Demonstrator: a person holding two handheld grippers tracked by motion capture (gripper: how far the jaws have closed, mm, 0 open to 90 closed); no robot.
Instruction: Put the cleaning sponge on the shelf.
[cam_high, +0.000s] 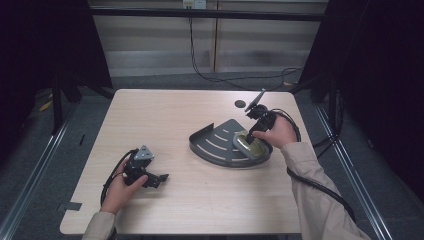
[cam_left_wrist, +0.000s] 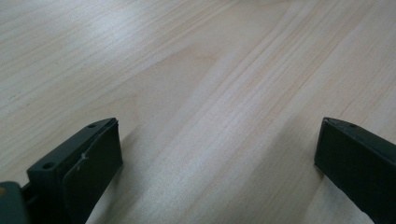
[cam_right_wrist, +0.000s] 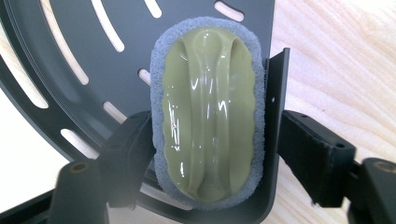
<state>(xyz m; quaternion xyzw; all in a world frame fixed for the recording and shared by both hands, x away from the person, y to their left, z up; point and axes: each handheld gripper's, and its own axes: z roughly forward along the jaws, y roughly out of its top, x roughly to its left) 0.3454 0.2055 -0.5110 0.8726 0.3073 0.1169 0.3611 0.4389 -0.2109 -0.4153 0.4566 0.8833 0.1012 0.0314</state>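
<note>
My right gripper (cam_right_wrist: 212, 156) straddles, jaws wide, the olive plastic-backed grey scrub sponge (cam_right_wrist: 208, 112) lying against the dark slotted metal corner shelf's (cam_right_wrist: 79, 42) raised wall. My left gripper (cam_left_wrist: 217, 158) gapes over bare light wooden table (cam_left_wrist: 196, 70).

One wooden table (cam_high: 200, 200) carried one dark slotted corner shelf (cam_high: 215, 145), which held one olive-green scrubbing sponge (cam_right_wrist: 208, 116) with a grey pad. Two handheld grippers were counted: the left gripper (cam_left_wrist: 215, 154) and the right gripper (cam_right_wrist: 210, 154), each with two black jaws. One small dark disc (cam_high: 240, 104) lay on the tabletop.
</note>
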